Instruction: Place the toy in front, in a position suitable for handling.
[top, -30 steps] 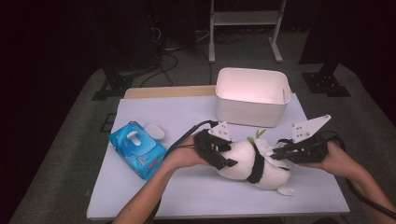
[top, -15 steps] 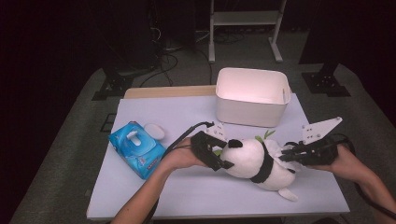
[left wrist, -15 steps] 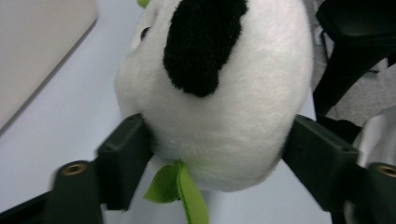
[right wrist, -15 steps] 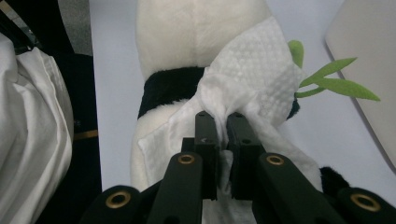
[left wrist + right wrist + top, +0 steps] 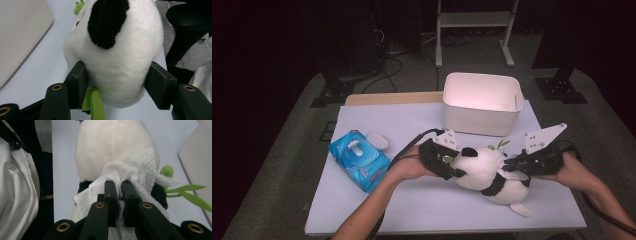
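Note:
A black-and-white panda plush (image 5: 484, 175) lies on the table's right half, head toward the left. My left gripper (image 5: 451, 167) is shut on its head. In the left gripper view the two jaws press into both sides of the panda's head (image 5: 117, 50), and my left gripper (image 5: 117, 80) has a green leaf hanging below it. My right gripper (image 5: 513, 166) is shut on a white wipe (image 5: 132, 167). That wipe rests against the panda's white back (image 5: 107, 145), just beyond my right gripper (image 5: 118, 185).
A white bin (image 5: 482, 117) stands behind the panda, open and lit inside. A blue pack of wipes (image 5: 358, 160) lies at the left with a small white oval lid (image 5: 377, 140) beside it. The table's front edge (image 5: 442, 227) runs close to the forearms.
The panda has turned a little, so its black ear and head show more. The right gripper with the wipe has slid slightly left along the back. The left gripper keeps its hold.

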`<action>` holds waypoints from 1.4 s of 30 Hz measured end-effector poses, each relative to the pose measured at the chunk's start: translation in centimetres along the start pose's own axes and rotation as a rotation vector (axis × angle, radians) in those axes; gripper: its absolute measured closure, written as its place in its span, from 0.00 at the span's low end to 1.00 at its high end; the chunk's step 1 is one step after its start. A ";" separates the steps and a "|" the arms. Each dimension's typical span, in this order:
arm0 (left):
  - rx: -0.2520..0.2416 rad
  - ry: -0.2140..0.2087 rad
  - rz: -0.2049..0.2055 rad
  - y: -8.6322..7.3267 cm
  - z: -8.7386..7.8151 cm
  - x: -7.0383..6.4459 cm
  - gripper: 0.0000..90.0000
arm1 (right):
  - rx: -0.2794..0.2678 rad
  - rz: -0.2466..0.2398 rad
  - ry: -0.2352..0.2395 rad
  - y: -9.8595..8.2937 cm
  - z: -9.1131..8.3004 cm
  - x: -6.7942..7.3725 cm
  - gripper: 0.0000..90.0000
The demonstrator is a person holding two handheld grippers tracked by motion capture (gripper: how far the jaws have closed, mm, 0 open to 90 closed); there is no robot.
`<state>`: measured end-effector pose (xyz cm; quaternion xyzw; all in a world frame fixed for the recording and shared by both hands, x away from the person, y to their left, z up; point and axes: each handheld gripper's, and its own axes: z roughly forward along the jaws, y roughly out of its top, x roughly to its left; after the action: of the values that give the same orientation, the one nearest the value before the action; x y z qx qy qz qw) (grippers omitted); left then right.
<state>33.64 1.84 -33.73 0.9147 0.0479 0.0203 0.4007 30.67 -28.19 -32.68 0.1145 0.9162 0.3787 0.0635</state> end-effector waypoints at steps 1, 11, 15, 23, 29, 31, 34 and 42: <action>0.004 0.004 0.004 0.0 0.0 0.0 0.39 | 0.006 0.004 -0.001 -0.2 0.0 0.1 0.93; 0.016 -0.023 -0.032 -0.6 0.5 0.7 0.27 | -0.019 0.040 0.005 -2.0 -0.9 -0.3 0.93; -0.006 -0.048 -0.041 -0.7 1.1 0.9 0.30 | -0.043 0.068 0.010 -2.7 -1.1 -0.4 0.93; -0.030 -0.013 -0.009 0.3 -0.6 0.3 0.45 | -0.109 0.090 0.024 -2.3 -0.8 -0.6 0.93; -0.017 0.015 -0.013 0.6 -2.7 0.0 0.46 | -0.157 0.088 0.048 -1.6 0.4 -1.0 0.93; -0.009 0.027 -0.011 0.6 -3.4 0.0 0.47 | -0.169 0.088 0.059 -1.2 0.9 -1.0 0.93; -0.011 0.043 -0.015 0.7 -4.4 0.0 0.47 | -0.186 0.084 0.072 -0.8 1.8 -1.1 0.93; -0.001 0.071 -0.001 1.0 -6.3 -0.4 0.47 | -0.218 0.082 0.115 0.0 4.1 -1.5 0.93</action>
<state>32.81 5.73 -28.67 0.9132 0.0624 0.0528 0.3993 33.00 -25.80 -35.56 0.1226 0.8664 0.4840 0.0073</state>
